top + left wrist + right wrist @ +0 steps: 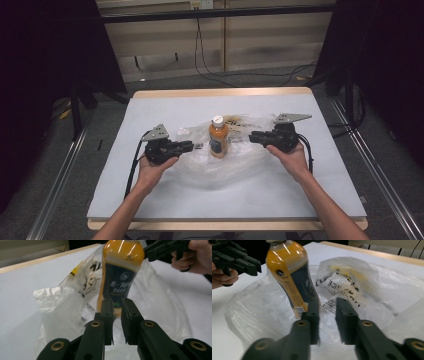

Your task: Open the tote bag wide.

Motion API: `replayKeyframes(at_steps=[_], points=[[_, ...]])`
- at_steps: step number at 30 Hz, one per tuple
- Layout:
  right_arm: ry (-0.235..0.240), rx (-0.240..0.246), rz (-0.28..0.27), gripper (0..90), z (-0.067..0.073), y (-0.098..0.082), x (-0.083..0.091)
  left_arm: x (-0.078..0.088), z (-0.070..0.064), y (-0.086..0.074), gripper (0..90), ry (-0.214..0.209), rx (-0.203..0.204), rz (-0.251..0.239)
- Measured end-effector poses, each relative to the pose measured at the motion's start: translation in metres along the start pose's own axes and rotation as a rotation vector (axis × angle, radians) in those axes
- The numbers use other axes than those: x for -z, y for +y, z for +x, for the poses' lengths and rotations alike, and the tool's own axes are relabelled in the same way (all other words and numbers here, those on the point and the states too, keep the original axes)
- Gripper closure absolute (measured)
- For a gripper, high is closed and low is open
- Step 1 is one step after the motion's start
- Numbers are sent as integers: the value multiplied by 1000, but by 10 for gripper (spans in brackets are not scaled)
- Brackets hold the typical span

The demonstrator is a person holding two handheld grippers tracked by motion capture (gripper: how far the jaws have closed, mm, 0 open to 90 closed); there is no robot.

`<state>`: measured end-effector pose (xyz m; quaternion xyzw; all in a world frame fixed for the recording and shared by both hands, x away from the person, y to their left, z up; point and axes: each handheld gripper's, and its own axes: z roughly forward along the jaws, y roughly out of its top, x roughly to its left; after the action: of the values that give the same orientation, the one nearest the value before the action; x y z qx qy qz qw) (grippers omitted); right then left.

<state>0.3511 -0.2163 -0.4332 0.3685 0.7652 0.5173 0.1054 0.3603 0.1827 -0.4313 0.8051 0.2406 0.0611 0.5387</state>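
1. Pale grey table (150, 200) with a wooden rim fills the middle of the high view; dark floor and loose cables lie beyond it.
2. An orange bottle (218, 136) stands upright at centre frame, on or inside a crumpled clear plastic bag (235, 165); which one I cannot tell.
3. Left gripper (189, 145) sits left of the bottle, right gripper (253, 136) right of it. Both sets of jaws stand narrowly apart with nothing between them.
4. Bagging looks unfinished: the bag lies slack and ungripped.
5. Nothing else blocks the way.
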Motion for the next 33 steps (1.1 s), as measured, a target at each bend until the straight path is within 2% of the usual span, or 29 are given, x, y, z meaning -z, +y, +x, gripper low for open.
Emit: replayKeyframes(at_steps=[3,4,6,7,8,9,10,13,15,16,17,18,19,21,23,25,27,30,33], points=[[-7,12,-27,557,6,3,7,5,-6,3,728,13,-29,-12],[-10,13,-28,507,8,3,10,7,-8,3,682,22,-37,-10],[3,13,-27,419,11,4,13,9,-10,3,558,56,-24,-14],[-20,27,-24,369,13,3,15,10,-11,3,452,62,-17,-20],[-32,37,-31,353,15,2,18,11,-13,3,399,78,-20,-17],[-40,39,-36,347,16,1,21,13,-13,3,368,83,-24,-25],[-72,55,-41,313,18,0,25,15,-14,3,330,85,-22,-35],[-133,55,-87,204,19,1,39,19,-16,2,206,129,-17,-53],[-167,58,-107,125,20,0,48,22,-16,1,165,138,-24,-52],[-174,51,-114,110,21,-1,53,24,-17,0,142,162,-32,-50],[-174,49,-121,77,21,-3,56,24,-17,-1,125,150,-26,-65],[-178,43,-125,40,21,-5,60,27,-17,-1,119,165,-29,-51],[-191,38,-122,34,22,-7,63,28,-17,-2,113,166,-29,-63],[-184,37,-120,40,22,-12,69,32,-17,-4,95,173,-29,-63],[-201,36,-116,31,22,-19,75,37,-18,-7,80,194,-27,-62],[-212,25,-125,27,22,-26,81,42,-18,-11,67,191,-7,-55],[-229,2,-132,26,22,-32,87,49,-19,-14,59,184,-3,-45],[-239,1,-129,31,25,-40,95,60,-21,-18,36,161,-3,-68],[-258,-7,-143,27,28,-46,102,67,-27,-25,35,184,-1,-44]])
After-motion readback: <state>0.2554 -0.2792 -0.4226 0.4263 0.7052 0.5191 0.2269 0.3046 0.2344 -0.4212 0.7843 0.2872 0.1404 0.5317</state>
